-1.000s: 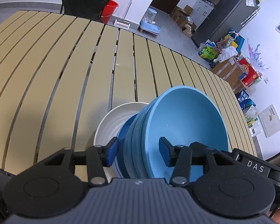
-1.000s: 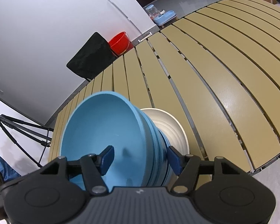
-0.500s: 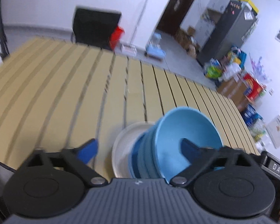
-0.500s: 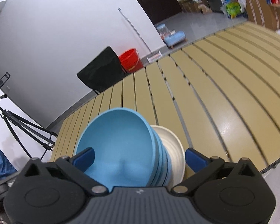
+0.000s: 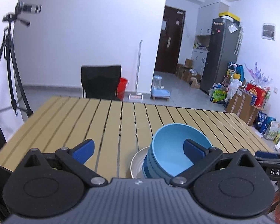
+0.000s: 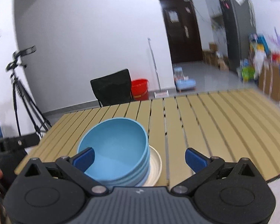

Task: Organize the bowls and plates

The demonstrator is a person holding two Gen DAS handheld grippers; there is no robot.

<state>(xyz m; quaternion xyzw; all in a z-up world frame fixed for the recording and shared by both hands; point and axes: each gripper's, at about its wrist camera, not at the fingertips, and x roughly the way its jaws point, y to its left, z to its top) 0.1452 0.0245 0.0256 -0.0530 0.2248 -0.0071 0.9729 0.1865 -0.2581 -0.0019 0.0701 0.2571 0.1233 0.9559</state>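
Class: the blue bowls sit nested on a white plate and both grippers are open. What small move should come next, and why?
Probably draw both grippers clear of the stack. The left gripper and right gripper have just been opening and grip nothing; the blue bowls sit nested on the white plate, alone on the table, so nothing seems left to sort.
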